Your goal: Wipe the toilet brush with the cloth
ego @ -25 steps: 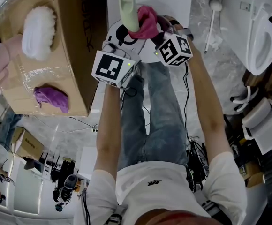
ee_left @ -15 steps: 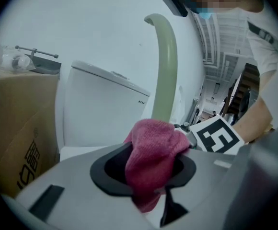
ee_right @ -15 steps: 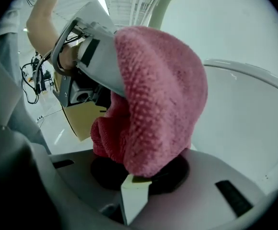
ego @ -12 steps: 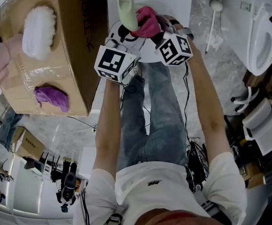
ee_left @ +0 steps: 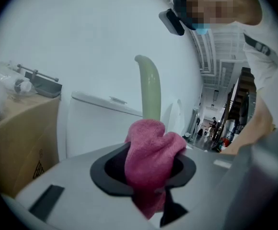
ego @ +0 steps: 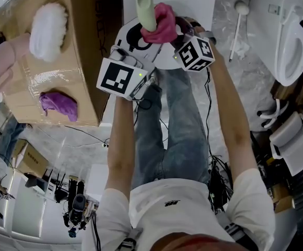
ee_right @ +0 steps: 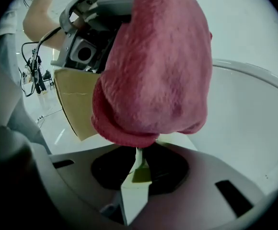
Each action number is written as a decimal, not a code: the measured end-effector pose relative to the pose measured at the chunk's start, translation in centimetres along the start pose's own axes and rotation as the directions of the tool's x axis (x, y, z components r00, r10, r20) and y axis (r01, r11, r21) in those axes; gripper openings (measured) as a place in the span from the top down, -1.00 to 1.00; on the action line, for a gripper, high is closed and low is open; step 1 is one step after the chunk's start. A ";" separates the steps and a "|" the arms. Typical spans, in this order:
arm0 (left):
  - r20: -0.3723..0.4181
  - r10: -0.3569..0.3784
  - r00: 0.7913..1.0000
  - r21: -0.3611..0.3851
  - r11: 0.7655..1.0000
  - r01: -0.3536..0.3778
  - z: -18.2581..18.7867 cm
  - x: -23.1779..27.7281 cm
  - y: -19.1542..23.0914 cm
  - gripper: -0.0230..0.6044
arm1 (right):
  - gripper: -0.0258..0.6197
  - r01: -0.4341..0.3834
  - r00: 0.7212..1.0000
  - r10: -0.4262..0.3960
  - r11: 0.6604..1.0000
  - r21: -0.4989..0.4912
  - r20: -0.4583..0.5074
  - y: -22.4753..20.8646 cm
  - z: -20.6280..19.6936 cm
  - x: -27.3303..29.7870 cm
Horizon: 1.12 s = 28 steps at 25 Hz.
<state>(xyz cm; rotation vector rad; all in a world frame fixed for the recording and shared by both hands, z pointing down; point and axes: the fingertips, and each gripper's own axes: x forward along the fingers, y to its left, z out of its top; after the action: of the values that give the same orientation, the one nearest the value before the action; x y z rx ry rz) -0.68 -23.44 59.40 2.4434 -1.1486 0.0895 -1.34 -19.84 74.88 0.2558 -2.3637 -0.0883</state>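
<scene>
A pale green toilet brush (ego: 145, 5) stands upright in front of me, its thin handle (ee_right: 140, 163) running down between the jaws of my right gripper (ego: 173, 29), which is shut on it. A pink cloth (ego: 160, 24) is bunched around the brush below its head. My left gripper (ego: 149, 35) is shut on this cloth. In the left gripper view the cloth (ee_left: 151, 159) hangs between the jaws and the brush (ee_left: 150, 92) rises behind it. In the right gripper view the cloth (ee_right: 156, 66) fills the upper half and hides the brush head.
A cardboard box (ego: 76, 80) at the left carries a white fluffy duster (ego: 47, 30), a purple cloth (ego: 57, 104) and a pink item (ego: 2, 61). A white toilet (ego: 284, 30) stands at the right, with a white stick-shaped tool (ego: 237, 22) on the floor beside it. A white panel (ego: 193, 1) lies ahead.
The left gripper has shifted slightly with the cloth against the brush, and its marker cube now looks larger and lower left. The right gripper and brush have stayed in place.
</scene>
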 end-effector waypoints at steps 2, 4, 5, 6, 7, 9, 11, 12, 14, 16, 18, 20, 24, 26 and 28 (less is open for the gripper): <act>0.020 0.003 1.000 0.002 1.000 -0.003 1.2 -0.3 -0.2 0.49 | 0.73 -0.002 1.000 0.002 1.000 0.003 -0.003 0.0 0.0 0.0; 0.039 0.003 0.999 0.005 1.000 -0.003 2.5 -0.6 -0.3 0.49 | 0.73 -0.008 1.000 0.008 1.000 0.006 -0.008 0.2 0.1 0.1; 0.049 0.002 0.999 0.008 1.000 -0.002 3.1 -0.8 -0.4 0.49 | 0.73 -0.011 1.000 0.011 1.000 0.008 -0.011 0.2 0.1 0.1; 0.059 0.001 0.998 0.011 1.000 -0.001 3.8 -0.8 -0.5 0.49 | 0.73 -0.013 1.000 0.014 1.000 0.008 -0.014 0.2 0.1 0.1; 0.068 0.000 0.998 0.015 1.000 -0.001 4.5 -0.9 -0.6 0.49 | 0.73 -0.015 1.000 0.015 1.000 0.008 -0.017 0.2 0.0 0.0; 0.086 -0.001 0.996 0.023 1.000 -0.001 5.8 -1.1 -0.8 0.49 | 0.73 -0.017 1.000 0.017 1.000 0.009 -0.022 0.2 0.1 0.0; 0.109 -0.001 0.994 0.026 1.000 -0.002 7.3 -1.3 -0.9 0.49 | 0.72 -0.017 0.999 0.018 1.000 0.012 -0.028 0.1 0.1 0.0; 0.120 0.001 0.993 0.025 1.000 -0.004 7.9 -1.5 -1.0 0.49 | 0.72 -0.017 0.999 0.018 1.000 0.013 -0.032 0.1 0.1 0.0; 0.136 0.007 0.991 0.024 1.000 -0.010 9.2 -1.8 -1.0 0.49 | 0.72 -0.016 0.999 0.017 1.000 0.017 -0.041 0.1 0.1 0.0; 0.145 0.016 0.989 0.025 0.999 -0.020 10.2 -2.1 -1.1 0.47 | 0.72 -0.016 0.999 0.017 1.000 0.022 -0.052 0.1 0.2 -0.1; 0.151 0.026 0.988 0.025 0.999 -0.030 11.1 -2.4 -1.0 0.45 | 0.71 -0.016 0.998 0.018 0.999 0.032 -0.061 0.2 0.3 -0.1; 0.155 0.036 0.987 0.025 0.999 -0.040 11.9 -2.6 -0.8 0.41 | 0.70 -0.017 0.997 0.020 0.999 0.041 -0.069 0.2 0.5 -0.1; 0.179 0.050 0.983 0.029 0.998 -0.056 13.9 -3.0 -0.4 0.39 | 0.70 -0.016 0.996 0.018 1.000 0.027 -0.091 0.3 0.5 -0.1; 0.189 0.057 0.980 0.042 0.997 -0.066 15.0 -3.1 -0.4 0.39 | 0.70 -0.021 0.994 0.022 1.000 0.012 -0.108 0.4 0.6 -0.2; 0.201 0.063 0.978 0.053 0.996 -0.075 16.1 -3.4 -0.3 0.39 | 0.70 -0.025 0.992 0.027 1.000 0.016 -0.123 0.4 0.8 -0.4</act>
<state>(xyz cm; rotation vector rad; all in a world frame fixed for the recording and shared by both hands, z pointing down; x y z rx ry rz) -4.67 -27.47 43.96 2.5103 -1.3342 -0.1044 -1.66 -19.40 74.04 0.2309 -2.2448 -0.0415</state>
